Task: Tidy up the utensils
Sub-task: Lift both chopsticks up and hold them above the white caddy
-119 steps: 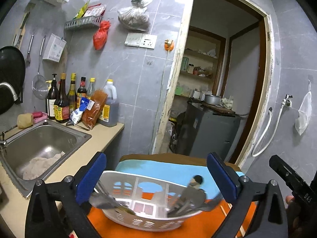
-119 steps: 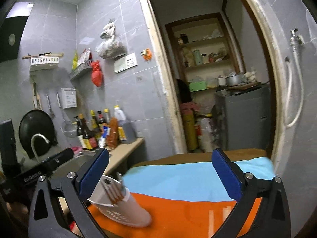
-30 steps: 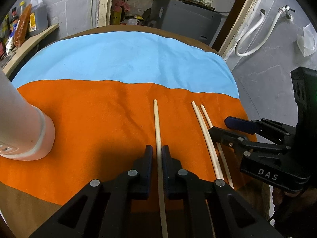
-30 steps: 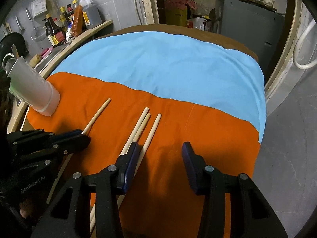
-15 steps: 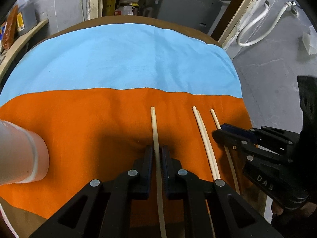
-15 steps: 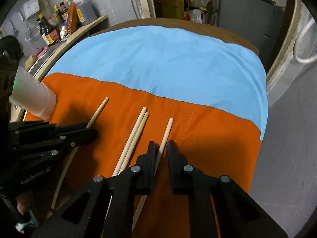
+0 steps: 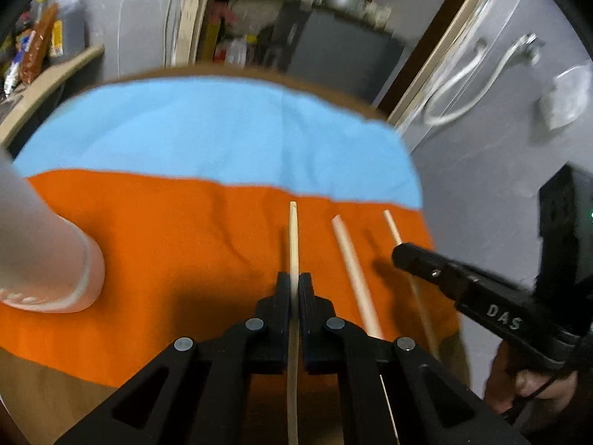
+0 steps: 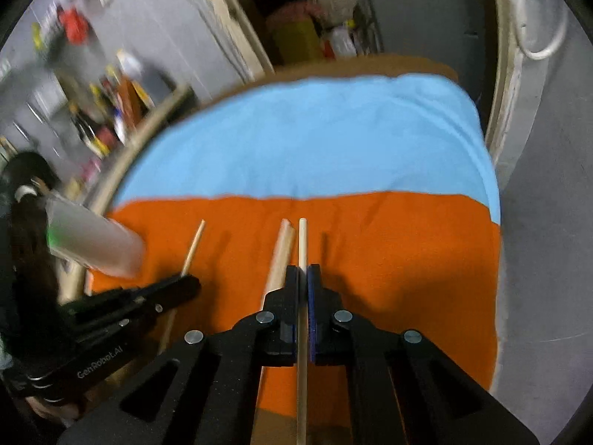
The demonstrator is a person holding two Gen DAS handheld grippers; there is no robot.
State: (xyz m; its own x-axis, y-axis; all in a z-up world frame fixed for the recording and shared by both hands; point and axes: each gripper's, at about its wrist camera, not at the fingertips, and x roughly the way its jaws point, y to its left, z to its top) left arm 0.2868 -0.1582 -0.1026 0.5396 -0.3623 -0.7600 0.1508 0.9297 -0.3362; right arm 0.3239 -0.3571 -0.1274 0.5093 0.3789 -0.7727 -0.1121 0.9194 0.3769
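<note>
My left gripper (image 7: 294, 282) is shut on a wooden chopstick (image 7: 293, 237) that runs forward between its jaws above the orange cloth (image 7: 185, 230). My right gripper (image 8: 303, 274) is shut on another chopstick (image 8: 302, 244). A pair of chopsticks (image 7: 352, 267) lies on the cloth between the two grippers; it also shows in the right wrist view (image 8: 278, 256). The right gripper appears at the right of the left wrist view (image 7: 400, 252), holding its chopstick (image 7: 392, 230). A white utensil holder (image 7: 44, 256) lies tilted at the left; it also shows in the right wrist view (image 8: 96, 241).
The round table carries the orange cloth and a blue cloth (image 7: 207, 137) behind it. A counter with bottles (image 8: 111, 111) stands at the left. A doorway with a dark cabinet (image 7: 333, 48) is behind the table. The table edge drops off at the right.
Both grippers have lifted and tilted up with their chopsticks held. The right gripper closed on its chopstick between one second and half a second ago. The views are now motion-blurred.
</note>
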